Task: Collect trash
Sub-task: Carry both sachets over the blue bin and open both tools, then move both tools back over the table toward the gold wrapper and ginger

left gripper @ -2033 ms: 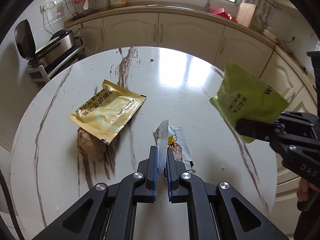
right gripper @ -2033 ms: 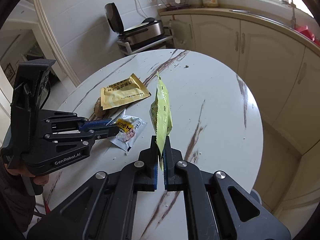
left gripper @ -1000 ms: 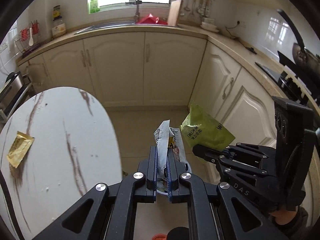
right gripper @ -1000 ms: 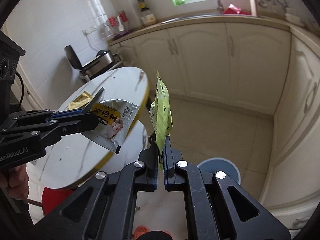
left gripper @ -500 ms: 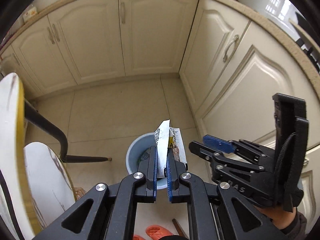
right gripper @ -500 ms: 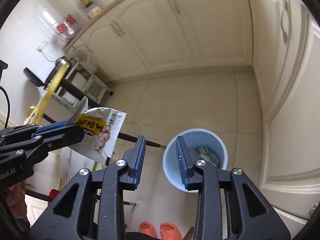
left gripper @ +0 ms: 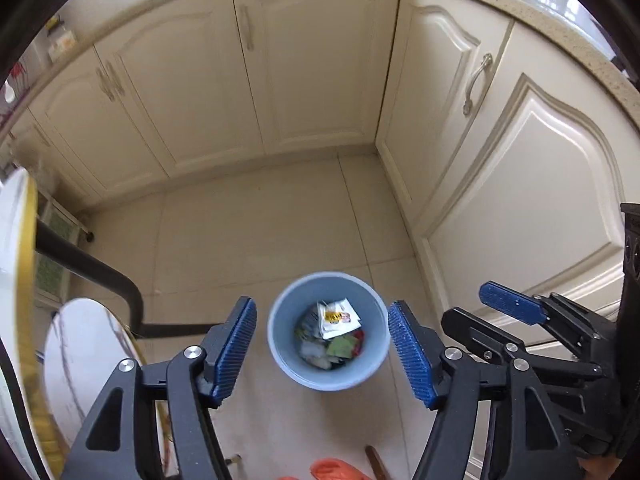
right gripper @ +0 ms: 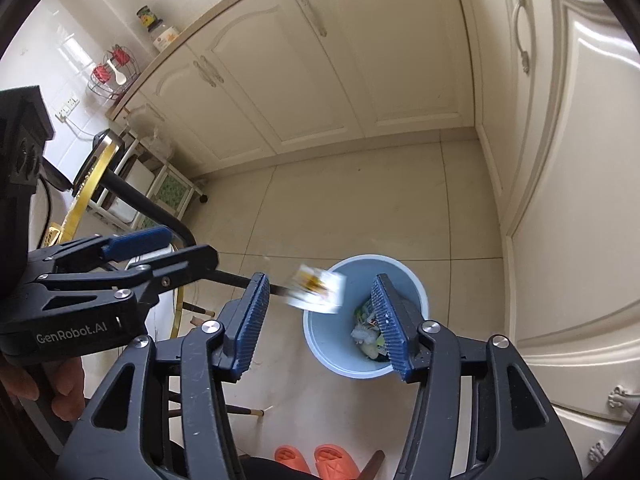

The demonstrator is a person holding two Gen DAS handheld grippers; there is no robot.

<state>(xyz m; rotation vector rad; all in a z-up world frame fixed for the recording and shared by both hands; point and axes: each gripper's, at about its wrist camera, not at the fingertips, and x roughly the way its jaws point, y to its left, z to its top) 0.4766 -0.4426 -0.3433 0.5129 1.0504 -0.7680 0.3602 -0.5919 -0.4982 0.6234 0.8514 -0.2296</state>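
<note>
A light blue trash bin stands on the tiled floor, seen from above; it also shows in the right wrist view. My left gripper is open and empty right above it. The white and yellow snack wrapper is over the bin's opening; in the right wrist view it is blurred in mid-air at the bin's left rim. A green wrapper lies inside among other trash. My right gripper is open and empty above the bin; it also shows in the left wrist view.
Cream cabinets run along the back and right. The round marble table's edge and a stool are at the left. Orange slippers are below the grippers.
My left gripper has opened and let go of the white and yellow wrapper, which is falling into the bin. My right gripper has stayed open since dropping the green wrapper.
</note>
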